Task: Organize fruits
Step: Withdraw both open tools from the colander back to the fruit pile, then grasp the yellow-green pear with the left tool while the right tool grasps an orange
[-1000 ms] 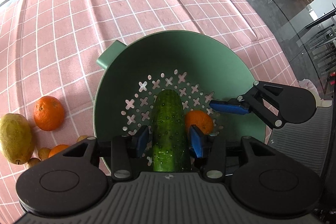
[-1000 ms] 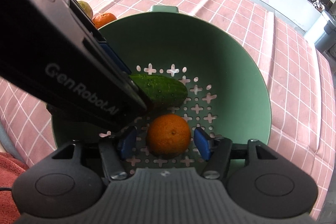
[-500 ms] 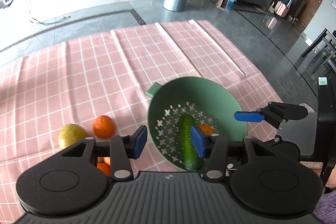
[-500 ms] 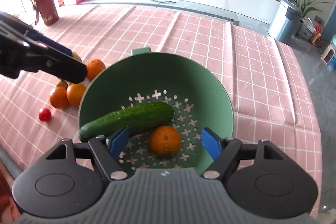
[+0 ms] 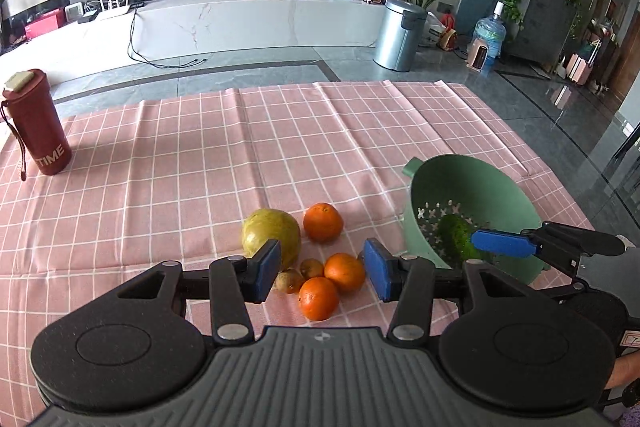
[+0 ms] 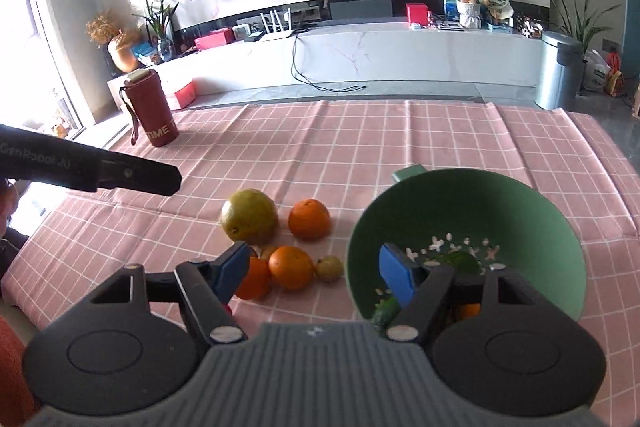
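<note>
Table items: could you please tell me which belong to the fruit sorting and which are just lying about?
Job:
colander
cucumber
oranges
green fruit
small fruits

Lying about:
red bottle
bin
water jug

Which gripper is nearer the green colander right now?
Right. The right gripper has one finger over the colander rim; the left gripper hangs over the loose oranges beside it.
</note>
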A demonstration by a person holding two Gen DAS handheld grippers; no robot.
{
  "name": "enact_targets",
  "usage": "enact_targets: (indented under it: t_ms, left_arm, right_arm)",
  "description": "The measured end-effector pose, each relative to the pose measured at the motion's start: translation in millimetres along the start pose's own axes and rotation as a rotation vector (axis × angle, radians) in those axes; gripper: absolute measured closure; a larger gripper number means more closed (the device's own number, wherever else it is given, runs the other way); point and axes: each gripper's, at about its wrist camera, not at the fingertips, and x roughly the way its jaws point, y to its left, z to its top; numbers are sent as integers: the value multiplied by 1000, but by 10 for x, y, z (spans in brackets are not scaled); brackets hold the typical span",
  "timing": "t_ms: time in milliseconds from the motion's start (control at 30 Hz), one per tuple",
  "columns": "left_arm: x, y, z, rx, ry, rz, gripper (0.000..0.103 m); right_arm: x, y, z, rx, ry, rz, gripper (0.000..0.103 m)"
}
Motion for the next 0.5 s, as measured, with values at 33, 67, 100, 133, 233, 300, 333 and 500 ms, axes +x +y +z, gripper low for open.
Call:
enact_targets:
  t_ms: [33, 67, 100, 133, 233, 300, 333, 500]
  left_arm:
    - [33, 37, -28, -9, 5, -6, 46]
    - [58, 69, -47, -20, 13, -10, 46]
    - [96, 94, -50, -29, 20, -13, 46]
    - [131, 121, -53, -38, 26, -16, 46]
    - [228, 218, -74, -55, 35, -14, 46]
    - [313, 262, -63, -61, 45, -11, 43]
    - [357, 281, -63, -62, 49, -10, 40]
    - [621, 408, -82, -58, 93, 7, 35]
  right_arm:
    - [38, 43, 4, -19, 6, 6, 36]
    - [83, 82, 11, -39, 15, 11, 37]
    - [119, 106, 22, -54, 23, 11, 39]
    - [164, 123, 37, -69, 32, 12, 40]
    - [313, 134, 96, -106, 53, 16, 44]
    - [411, 131, 144, -126, 67, 19, 48]
    - [478, 130, 175, -142, 76, 22, 48]
    - [781, 147, 307, -235, 116, 34, 52]
